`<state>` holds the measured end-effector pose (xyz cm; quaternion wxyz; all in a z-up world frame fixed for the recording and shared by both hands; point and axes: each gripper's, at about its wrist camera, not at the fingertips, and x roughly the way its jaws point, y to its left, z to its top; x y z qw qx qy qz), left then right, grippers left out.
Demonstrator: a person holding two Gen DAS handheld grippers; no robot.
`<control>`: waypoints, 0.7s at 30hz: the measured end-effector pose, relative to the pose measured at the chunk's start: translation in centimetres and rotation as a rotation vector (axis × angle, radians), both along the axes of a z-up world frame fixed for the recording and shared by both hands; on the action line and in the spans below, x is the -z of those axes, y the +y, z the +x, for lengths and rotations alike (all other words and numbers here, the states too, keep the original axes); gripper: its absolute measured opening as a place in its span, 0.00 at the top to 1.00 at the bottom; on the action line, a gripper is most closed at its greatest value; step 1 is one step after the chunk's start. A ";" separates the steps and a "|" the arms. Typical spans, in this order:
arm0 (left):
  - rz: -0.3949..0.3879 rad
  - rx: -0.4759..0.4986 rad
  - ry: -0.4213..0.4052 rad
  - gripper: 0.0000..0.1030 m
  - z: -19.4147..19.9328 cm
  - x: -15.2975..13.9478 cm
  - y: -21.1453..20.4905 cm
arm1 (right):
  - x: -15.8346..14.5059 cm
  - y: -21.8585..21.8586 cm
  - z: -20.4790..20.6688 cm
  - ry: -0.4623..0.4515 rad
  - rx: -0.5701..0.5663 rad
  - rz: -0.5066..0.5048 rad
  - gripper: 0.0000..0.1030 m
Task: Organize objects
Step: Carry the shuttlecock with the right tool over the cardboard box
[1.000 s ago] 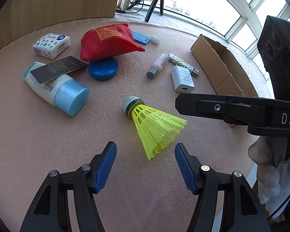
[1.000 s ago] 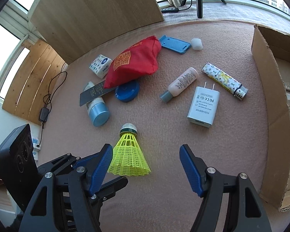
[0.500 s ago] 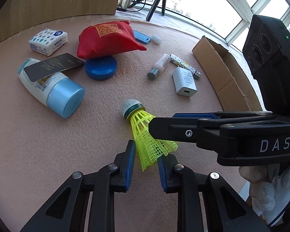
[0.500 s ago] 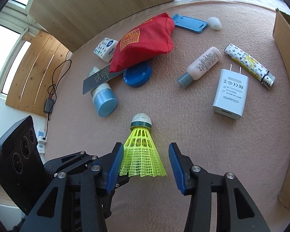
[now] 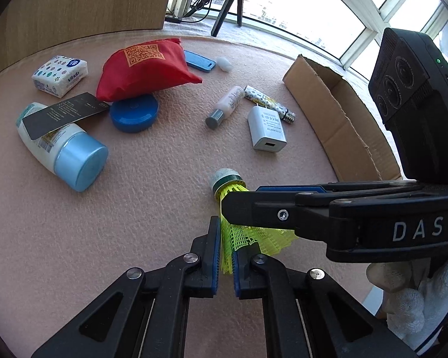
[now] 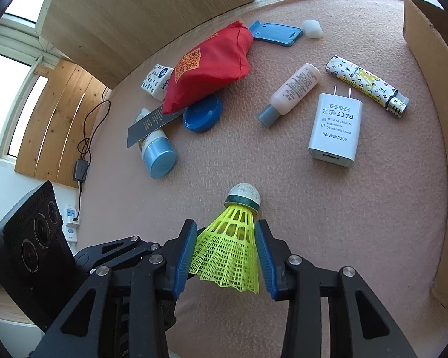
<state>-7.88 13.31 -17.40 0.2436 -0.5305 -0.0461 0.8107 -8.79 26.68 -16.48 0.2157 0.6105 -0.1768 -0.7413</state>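
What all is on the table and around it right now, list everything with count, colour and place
shuttlecock: 1, yellow skirt, white cork, near centre, between both tools
charger: 1, white, right of centre
lighter: 1, white patterned, beyond the charger
small bottle: 1, pinkish, grey cap, left of the charger
pouch: 1, red, far side, lying on the round tin
round tin: 1, blue
large bottle: 1, white, light-blue cap, left
card: 1, black, on the large bottle
tissue pack: 1, white, far left
flat case: 1, blue, far edge
white lump: 1, beside the flat case
cardboard box: 1, brown, right
left tool: blue pads, pinching the skirt
right tool: blue pads against the skirt
gloved hand: white
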 end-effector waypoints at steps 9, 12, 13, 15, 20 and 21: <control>0.017 0.010 -0.014 0.95 0.4 1.0 1.0 | 0.6 0.2 0.3 -0.025 0.013 -0.031 0.64; 0.032 0.007 0.011 0.95 0.5 0.0 1.3 | -0.8 0.3 0.4 0.020 0.016 -0.015 0.64; 0.039 0.007 0.017 0.95 0.4 -0.5 1.4 | -1.3 0.6 0.4 0.029 0.022 -0.020 0.64; 0.054 0.009 0.025 0.95 0.2 -1.4 1.6 | -2.4 1.2 0.5 0.051 0.036 -0.025 0.64; 0.084 0.051 0.072 0.95 -0.4 -4.2 3.9 | -5.6 3.9 1.0 0.127 0.077 -0.002 0.64; 0.089 0.062 0.082 0.95 -0.8 -4.8 4.8 | -6.2 4.6 1.0 0.138 0.091 0.001 0.64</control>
